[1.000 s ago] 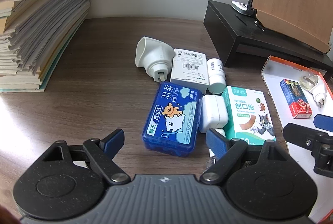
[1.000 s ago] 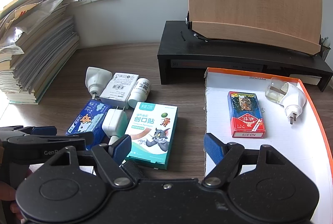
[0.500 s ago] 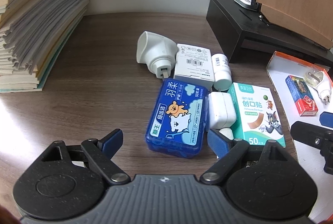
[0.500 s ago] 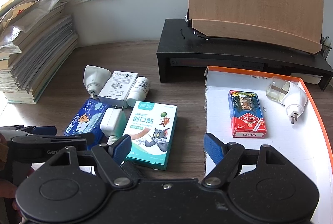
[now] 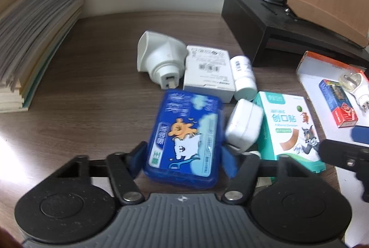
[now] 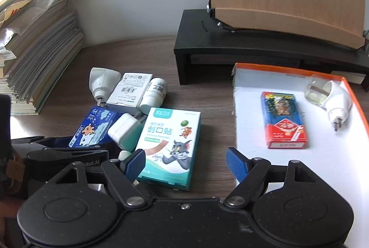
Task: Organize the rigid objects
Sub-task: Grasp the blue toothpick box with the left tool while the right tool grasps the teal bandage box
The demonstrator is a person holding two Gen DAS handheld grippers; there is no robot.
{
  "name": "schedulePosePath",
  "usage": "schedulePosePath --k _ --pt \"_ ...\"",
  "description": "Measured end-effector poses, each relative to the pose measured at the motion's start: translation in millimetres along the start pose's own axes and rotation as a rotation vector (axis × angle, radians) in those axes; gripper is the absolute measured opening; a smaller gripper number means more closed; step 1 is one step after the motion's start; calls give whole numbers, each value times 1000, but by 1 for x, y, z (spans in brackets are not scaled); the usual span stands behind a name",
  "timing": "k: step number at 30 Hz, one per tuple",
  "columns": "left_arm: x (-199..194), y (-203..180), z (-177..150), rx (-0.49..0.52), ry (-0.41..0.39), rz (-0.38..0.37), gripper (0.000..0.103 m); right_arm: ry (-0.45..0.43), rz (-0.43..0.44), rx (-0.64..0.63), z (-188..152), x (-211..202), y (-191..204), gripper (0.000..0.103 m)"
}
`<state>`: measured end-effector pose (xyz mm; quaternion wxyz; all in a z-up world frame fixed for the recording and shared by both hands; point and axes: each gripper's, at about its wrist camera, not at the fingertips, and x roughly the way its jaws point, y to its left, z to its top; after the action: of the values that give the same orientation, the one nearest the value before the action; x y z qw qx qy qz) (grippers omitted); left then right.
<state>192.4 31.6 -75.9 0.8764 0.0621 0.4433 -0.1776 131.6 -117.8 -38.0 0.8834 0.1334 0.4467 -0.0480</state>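
Note:
My left gripper (image 5: 183, 159) is shut on the near end of the blue plastic floss box (image 5: 184, 132), which also shows in the right wrist view (image 6: 93, 127). Beside it lie a white charger (image 5: 244, 124), a teal bandage box (image 5: 290, 125), a white carton (image 5: 207, 68), a white bottle (image 5: 243, 76) and a white plug adapter (image 5: 159, 56). My right gripper (image 6: 186, 166) is open and empty, above the desk between the bandage box (image 6: 169, 144) and the white tray (image 6: 322, 169).
The orange-edged tray holds a red and blue card pack (image 6: 282, 120) and a white plug-in device (image 6: 332, 100). A black stand (image 6: 253, 49) with a wooden board is at the back. A stack of papers (image 6: 34, 52) fills the left.
My left gripper moved forward around the blue floss box and closed on it; the box and charger have shifted slightly. The right gripper stays about where it was.

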Motion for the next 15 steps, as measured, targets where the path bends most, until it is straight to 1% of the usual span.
schedulePosePath --k 2,5,7,10,13,15 --pt "-3 2 -1 -19 -12 -16 61 20 11 11 2 7 2 91" --pt "-10 3 -2 -22 -36 -10 61 42 34 30 6 16 7 92" --pt "-16 5 -3 -38 -47 -14 61 57 44 33 9 23 11 95" --pt "-23 10 -5 -68 -58 -3 61 78 11 51 13 35 14 95" --pt "-28 14 -8 -79 -63 15 61 106 14 70 17 48 15 95" --pt "-30 17 -9 -95 -64 18 61 116 -13 65 18 56 16 96"
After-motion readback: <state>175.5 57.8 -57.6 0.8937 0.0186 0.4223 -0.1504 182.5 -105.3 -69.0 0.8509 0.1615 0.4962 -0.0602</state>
